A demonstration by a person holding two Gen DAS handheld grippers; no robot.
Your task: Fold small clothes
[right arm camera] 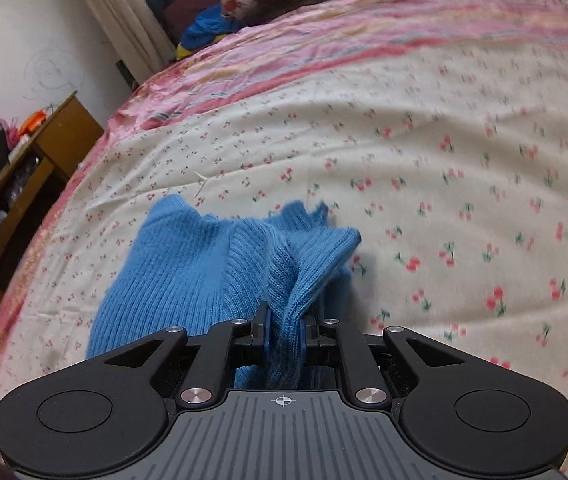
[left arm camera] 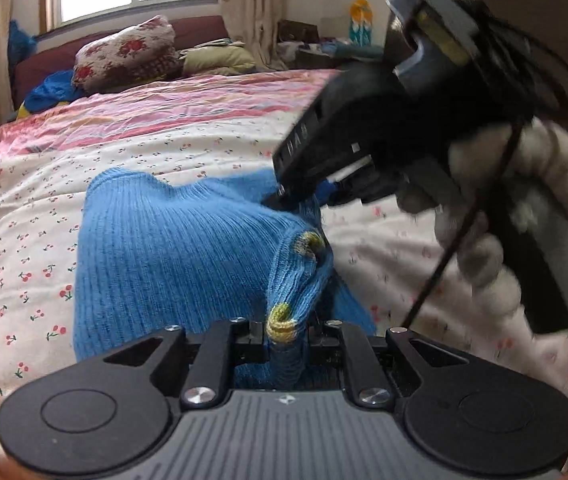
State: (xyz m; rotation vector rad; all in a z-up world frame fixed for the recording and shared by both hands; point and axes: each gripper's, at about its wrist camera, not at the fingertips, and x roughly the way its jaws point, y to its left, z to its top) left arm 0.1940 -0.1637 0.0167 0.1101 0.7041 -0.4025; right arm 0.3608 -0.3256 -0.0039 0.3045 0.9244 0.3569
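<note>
A small blue ribbed knit garment (left arm camera: 172, 248) with yellow-green trim lies partly lifted over the cherry-print bedsheet (left arm camera: 24, 220). My left gripper (left arm camera: 282, 336) is shut on its trimmed edge close to the camera. My right gripper (left arm camera: 284, 196), held in a white-gloved hand, comes in from the upper right and is shut on the garment's far edge. In the right wrist view the right gripper (right arm camera: 284, 332) pinches a bunched fold of the blue garment (right arm camera: 188, 264), which hangs over the bedsheet (right arm camera: 444, 200).
A floral pillow (left arm camera: 128, 54) and piled clothes (left arm camera: 48, 88) sit at the head of the bed under a window. A wooden shelf unit (right arm camera: 24, 184) stands beside the bed's left edge. A pink striped cover (right arm camera: 364, 40) spreads over the far half.
</note>
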